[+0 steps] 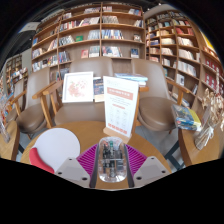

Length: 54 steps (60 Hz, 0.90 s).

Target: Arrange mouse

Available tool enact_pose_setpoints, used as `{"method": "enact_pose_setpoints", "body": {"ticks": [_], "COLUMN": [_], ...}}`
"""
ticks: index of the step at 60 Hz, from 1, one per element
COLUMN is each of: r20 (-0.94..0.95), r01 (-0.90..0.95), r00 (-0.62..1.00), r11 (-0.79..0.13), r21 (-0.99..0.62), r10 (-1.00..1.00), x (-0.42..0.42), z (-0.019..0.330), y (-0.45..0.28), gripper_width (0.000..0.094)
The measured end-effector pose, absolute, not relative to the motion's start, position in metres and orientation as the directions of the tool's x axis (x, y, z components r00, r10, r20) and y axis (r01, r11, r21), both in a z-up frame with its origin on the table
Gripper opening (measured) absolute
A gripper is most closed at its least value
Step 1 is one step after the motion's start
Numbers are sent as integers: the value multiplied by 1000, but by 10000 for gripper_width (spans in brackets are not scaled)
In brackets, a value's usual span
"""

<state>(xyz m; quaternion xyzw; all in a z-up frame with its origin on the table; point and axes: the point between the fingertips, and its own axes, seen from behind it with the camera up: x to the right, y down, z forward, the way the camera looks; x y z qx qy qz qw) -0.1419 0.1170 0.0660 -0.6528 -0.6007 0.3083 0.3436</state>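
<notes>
Mouse (112,160), translucent, is clamped between both pads (90,157) of the gripper (112,166) above a round wooden table (70,131); a white disc (58,147) lies alongside.

One mouse (112,160), one white round pad (57,147), two upright signs (120,105), two chairs (40,100).

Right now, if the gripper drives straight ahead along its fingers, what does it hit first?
The gripper is shut on the mouse. Straight ahead, the upright sign card on the table looks first, though depth is unclear.
</notes>
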Motion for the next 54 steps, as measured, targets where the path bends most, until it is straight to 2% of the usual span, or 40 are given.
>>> {"method": "enact_pose_setpoints", "body": {"ticks": [5,8,21,33,38,44,49,54], "r20": [18,28,-14,1,-11,1,11,-12], "r01": [551,553,610,627,634,628,629,623], "r00": [51,26,-44,-41,-13,-2,-13,1], "r11": [-13,9,15,27,0,2,17,-10], "r21": [-834,-833,-792,-778,-773,-778,-777,-782], "r10": [999,999,999,999,1000,1000,1000,1000], "x": [-162,-176,-209,-219,-217,-218,-216,-209], "z": [88,86,34,1,-10,-10,-9,-2], "y": [71,42,-72,-97,-94,-91,-93,-91], "gripper_width": [425,425,430,442,450,472,527,785]}}
